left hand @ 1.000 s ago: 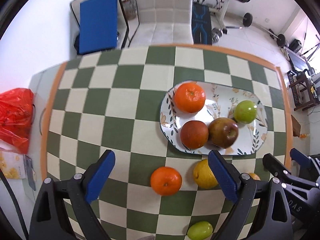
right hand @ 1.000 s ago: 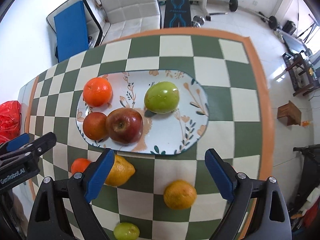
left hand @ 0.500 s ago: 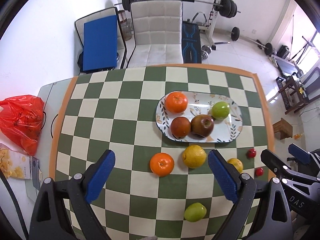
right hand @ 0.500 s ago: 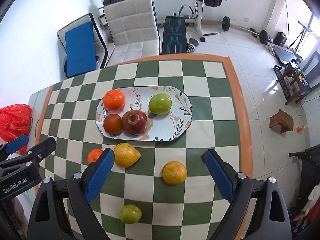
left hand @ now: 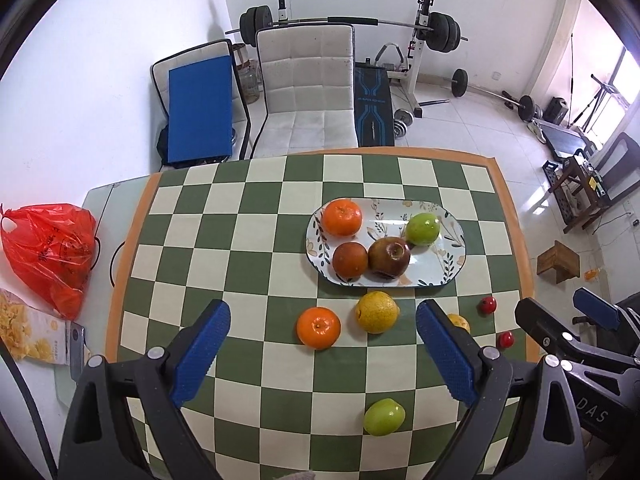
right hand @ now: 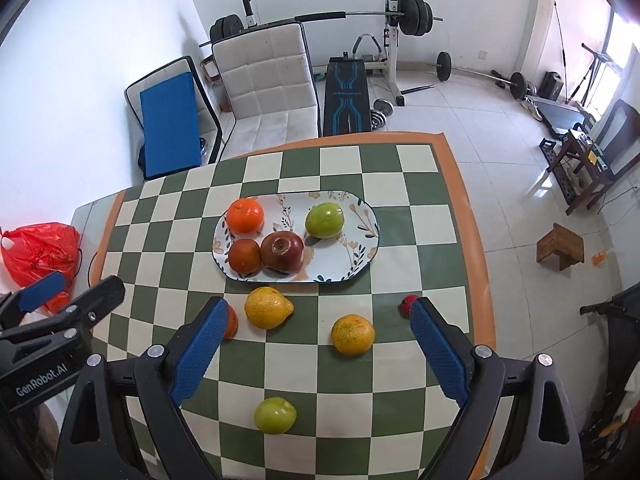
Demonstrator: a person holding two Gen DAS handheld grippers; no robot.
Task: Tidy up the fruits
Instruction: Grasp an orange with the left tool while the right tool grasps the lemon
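Both my left gripper (left hand: 322,346) and right gripper (right hand: 314,344) gape empty; next I'd fetch the yellow lemon (right hand: 267,307) at frame centre for the plate (right hand: 362,250).

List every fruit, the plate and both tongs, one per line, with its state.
Plate: flat on the table, holding four fruits.
Orange: on plate.
Green apple: on plate.
Red apple: on plate, touching the dark orange.
Dark orange: on plate.
Lemon: loose on cloth.
Left tongs: open, empty.
Right tongs: open, empty.
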